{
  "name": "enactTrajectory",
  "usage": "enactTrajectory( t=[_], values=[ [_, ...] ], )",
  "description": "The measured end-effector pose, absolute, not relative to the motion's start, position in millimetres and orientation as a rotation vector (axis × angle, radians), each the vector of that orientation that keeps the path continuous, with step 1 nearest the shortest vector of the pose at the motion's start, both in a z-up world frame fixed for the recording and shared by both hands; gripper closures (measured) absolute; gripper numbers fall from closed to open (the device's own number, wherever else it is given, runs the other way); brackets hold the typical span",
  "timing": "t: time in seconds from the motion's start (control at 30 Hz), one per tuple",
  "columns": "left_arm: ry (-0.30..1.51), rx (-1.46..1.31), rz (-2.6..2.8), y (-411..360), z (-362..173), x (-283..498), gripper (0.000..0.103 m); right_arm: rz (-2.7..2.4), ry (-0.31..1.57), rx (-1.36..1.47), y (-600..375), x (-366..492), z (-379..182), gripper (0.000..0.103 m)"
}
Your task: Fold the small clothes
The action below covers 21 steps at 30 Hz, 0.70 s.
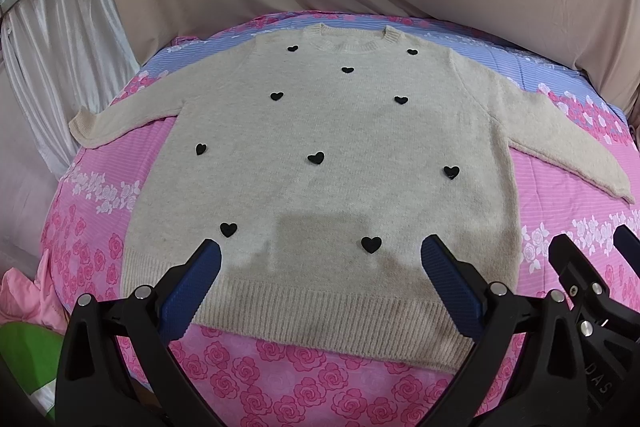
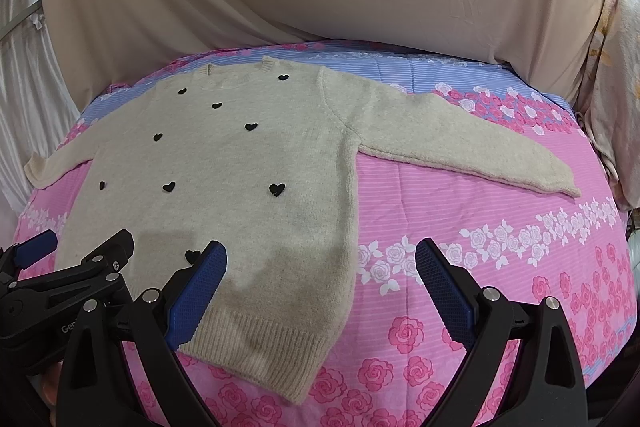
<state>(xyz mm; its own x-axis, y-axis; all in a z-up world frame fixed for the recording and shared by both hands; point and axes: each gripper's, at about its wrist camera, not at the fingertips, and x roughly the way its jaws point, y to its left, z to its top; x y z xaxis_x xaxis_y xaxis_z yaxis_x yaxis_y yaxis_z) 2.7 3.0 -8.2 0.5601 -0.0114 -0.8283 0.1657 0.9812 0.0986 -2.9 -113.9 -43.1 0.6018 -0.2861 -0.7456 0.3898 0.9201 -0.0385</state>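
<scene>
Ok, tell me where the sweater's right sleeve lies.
In the right wrist view the right sleeve stretches flat across the pink bedsheet, out from the sweater, far beyond the open right gripper.

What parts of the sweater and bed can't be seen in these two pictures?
- Sweater hem: partly behind the left gripper fingers, left wrist view.
- One heart patch: half hidden by a finger of the right gripper, right wrist view.
- Bedsheet near edge: cut off by both frames.

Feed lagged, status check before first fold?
Left gripper open, right gripper open, both empty. Sweater flat on bedsheet, sleeves spread, unfolded. Nothing in the way.
</scene>
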Motion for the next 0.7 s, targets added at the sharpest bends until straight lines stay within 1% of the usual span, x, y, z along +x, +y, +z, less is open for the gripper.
enactTrajectory(
  t=[0.7],
  values=[
    [0.975, 0.176, -0.103, 1.5, -10.4, 1.6, 0.005, -0.391, 0.841, 0.136, -114.5, -0.9, -45.0, 0.009]
  ],
)
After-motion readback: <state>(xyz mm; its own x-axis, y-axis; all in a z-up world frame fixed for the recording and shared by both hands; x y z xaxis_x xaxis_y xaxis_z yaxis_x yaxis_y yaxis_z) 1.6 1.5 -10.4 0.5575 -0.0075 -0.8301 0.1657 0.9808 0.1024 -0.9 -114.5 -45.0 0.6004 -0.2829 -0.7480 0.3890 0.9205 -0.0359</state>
